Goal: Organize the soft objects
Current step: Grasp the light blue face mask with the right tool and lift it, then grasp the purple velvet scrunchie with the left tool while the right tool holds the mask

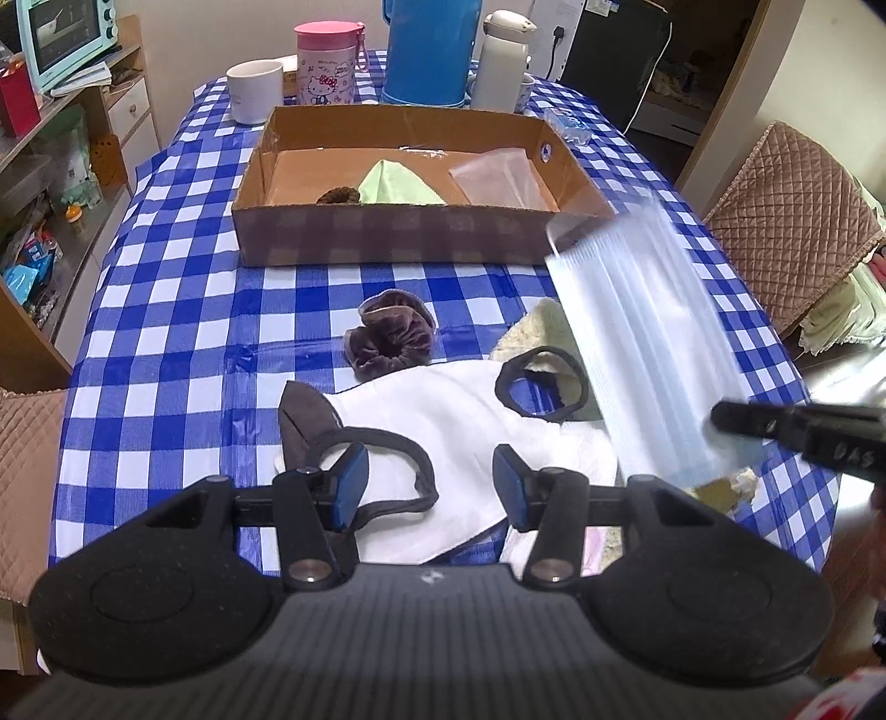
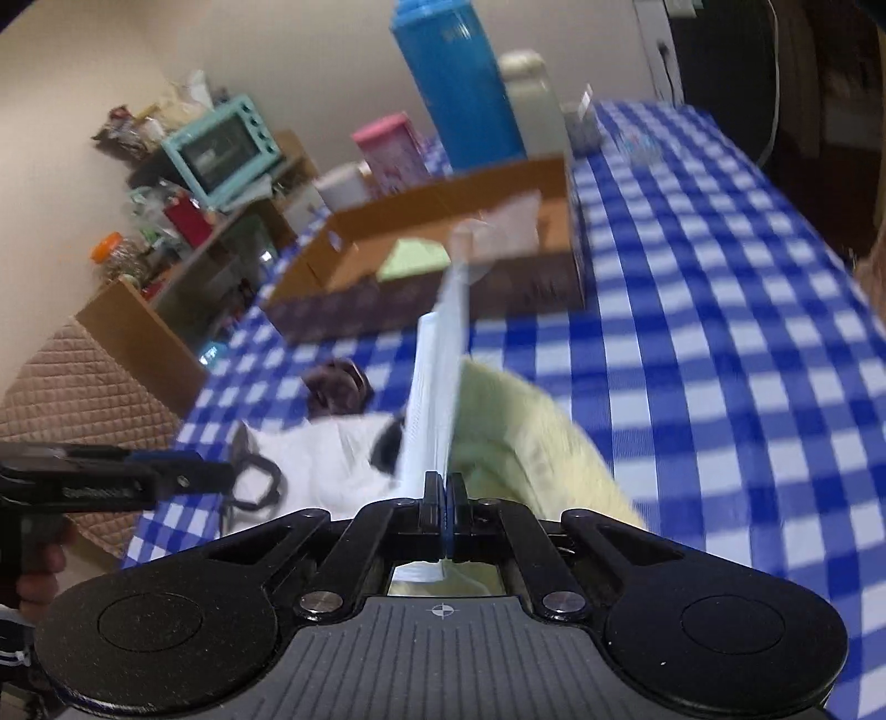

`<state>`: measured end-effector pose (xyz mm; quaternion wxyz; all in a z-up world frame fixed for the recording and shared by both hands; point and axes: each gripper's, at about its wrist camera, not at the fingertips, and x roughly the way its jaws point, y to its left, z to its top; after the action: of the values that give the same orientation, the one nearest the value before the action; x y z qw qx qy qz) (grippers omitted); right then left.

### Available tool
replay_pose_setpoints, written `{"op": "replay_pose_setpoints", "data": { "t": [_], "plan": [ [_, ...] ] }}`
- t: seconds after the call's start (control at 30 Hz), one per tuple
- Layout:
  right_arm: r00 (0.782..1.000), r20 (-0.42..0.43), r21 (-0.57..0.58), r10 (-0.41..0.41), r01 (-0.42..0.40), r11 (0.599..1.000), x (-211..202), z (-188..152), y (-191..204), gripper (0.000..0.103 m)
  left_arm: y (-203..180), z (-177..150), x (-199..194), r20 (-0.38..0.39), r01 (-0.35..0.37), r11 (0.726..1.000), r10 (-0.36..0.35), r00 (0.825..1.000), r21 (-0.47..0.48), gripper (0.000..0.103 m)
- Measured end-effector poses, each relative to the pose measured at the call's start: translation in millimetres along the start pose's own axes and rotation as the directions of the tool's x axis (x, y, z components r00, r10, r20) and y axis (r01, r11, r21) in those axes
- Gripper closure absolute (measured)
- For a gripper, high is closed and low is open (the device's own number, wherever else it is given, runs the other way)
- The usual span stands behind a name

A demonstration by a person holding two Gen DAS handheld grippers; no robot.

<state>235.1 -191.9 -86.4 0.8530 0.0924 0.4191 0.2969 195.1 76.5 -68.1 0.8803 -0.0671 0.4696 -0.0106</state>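
Observation:
My right gripper [image 2: 444, 493] is shut on a light blue pleated face mask [image 1: 642, 338], held tilted above the table; the mask shows edge-on in the right wrist view [image 2: 437, 365]. My left gripper [image 1: 429, 482] is open and empty over a white face mask with dark ear loops [image 1: 443, 421]. A brown velvet scrunchie [image 1: 390, 335] lies beyond it. A cream fleece cloth [image 2: 520, 443] lies under the blue mask. The cardboard box [image 1: 387, 232] holds a green cloth [image 1: 396, 185], a dark scrunchie [image 1: 338, 195] and a clear bag [image 1: 501, 174].
A white mug [image 1: 255, 91], pink Hello Kitty cup [image 1: 326, 63], blue flask [image 1: 429, 50] and white bottle [image 1: 501, 61] stand behind the box. Quilted chairs [image 1: 792, 183] flank the checked table [image 1: 166, 310]. A shelf with a teal oven [image 1: 61, 39] is left.

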Motion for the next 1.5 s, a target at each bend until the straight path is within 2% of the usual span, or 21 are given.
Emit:
{"op": "replay_pose_setpoints", "data": {
  "t": [0.17,0.5,0.8,1.1,1.33,1.5],
  "plan": [
    [0.998,0.056,-0.037,0.008,-0.006,0.999,-10,12,9,0.103,-1,5,1,0.017,-0.001,1.000,0.001,1.000,0.018,0.058],
    [0.995,0.102,-0.081,-0.011,0.020,0.997,-19,35,10,0.103,2,23,12,0.049,-0.018,0.999,0.017,0.999,0.037,0.059],
    [0.996,0.083,-0.078,-0.017,0.024,0.997,-6,47,0,0.103,4,43,43,0.039,-0.025,0.997,0.022,0.999,0.067,0.061],
    [0.998,0.067,-0.066,-0.012,0.016,0.998,9,56,-5,0.103,4,61,88,-0.003,-0.037,0.995,0.037,0.999,0.088,0.062],
    [0.998,0.061,-0.047,-0.020,0.023,0.999,18,61,-11,0.103,6,68,116,-0.041,-0.050,0.994,0.054,0.998,0.097,0.062],
    [0.998,0.056,-0.042,-0.022,0.024,0.999,23,65,-14,0.103,9,71,127,-0.048,-0.063,0.993,0.068,0.997,0.097,0.066]
  ]
}}
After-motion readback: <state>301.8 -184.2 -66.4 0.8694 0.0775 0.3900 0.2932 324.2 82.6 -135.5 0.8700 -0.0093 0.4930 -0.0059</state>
